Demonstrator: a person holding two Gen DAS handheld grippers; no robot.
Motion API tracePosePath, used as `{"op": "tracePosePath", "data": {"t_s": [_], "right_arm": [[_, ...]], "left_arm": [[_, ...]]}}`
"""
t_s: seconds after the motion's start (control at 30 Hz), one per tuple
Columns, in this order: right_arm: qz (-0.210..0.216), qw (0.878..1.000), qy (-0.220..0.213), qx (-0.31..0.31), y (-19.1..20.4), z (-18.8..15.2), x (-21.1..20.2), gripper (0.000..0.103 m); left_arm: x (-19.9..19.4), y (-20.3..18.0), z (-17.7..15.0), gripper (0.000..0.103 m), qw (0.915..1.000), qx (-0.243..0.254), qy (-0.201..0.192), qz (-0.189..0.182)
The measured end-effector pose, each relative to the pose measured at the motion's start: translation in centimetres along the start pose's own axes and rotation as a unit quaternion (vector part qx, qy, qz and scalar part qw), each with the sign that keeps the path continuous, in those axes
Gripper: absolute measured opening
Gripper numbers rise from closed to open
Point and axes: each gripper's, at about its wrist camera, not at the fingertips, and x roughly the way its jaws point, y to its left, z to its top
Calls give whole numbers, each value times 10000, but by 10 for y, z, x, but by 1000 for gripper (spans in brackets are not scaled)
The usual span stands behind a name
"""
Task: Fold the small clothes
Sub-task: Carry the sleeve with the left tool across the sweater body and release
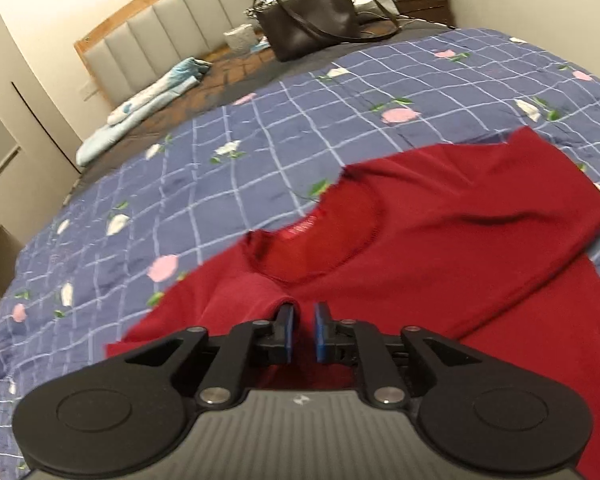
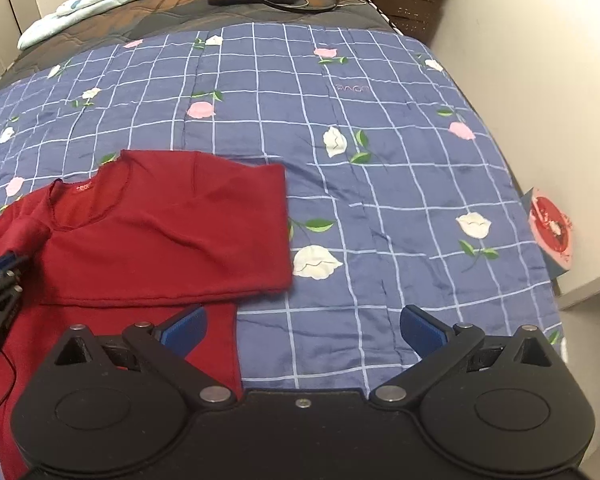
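I'm looking at the red top (image 2: 160, 232) lying on the blue checked quilt (image 2: 380, 200), neck toward the headboard. Its right sleeve is already lying folded across the chest, so by my read the left sleeve is the step in hand.

My left gripper (image 1: 304, 320) is sitting at that sleeve, beside the neckline. The pads are standing close together with a slim gap showing between them; the right wrist view suggests a bunch of red cloth at the tips, but I can't tell for sure whether it's actually pinched. My right gripper (image 2: 302, 330) is hovering with fingers spread wide, holding nothing, over the top's right edge where it meets the quilt.

To do this well, I'm thinking: confirm the pinch on the sleeve hem, lift just enough to clear the body, carry it flat across, and avoid dragging the whole top. The right could be pinning the body meanwhile.
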Motion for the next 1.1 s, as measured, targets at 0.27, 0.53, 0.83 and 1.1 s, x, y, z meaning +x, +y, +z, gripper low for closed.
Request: {"op": "tracePosePath", "data": {"t_s": [0.27, 0.53, 0.83, 1.1], "right_arm": [[431, 9989, 33, 165, 15, 2, 18, 102], [874, 9956, -148, -298, 79, 12, 29, 102], [1882, 9721, -543, -1291, 208, 2, 33, 91], [1594, 9521, -937, -2435, 326, -41, 57, 68]], "left_arm": [[-24, 11, -19, 90, 9980, 100, -304, -545], [-42, 39, -46, 98, 9915, -162, 110, -1289], [-52, 157, -104, 102, 9707, -2140, 1046, 309], [-29, 267, -144, 102, 9194, -3384, 1584, 1226]]}}
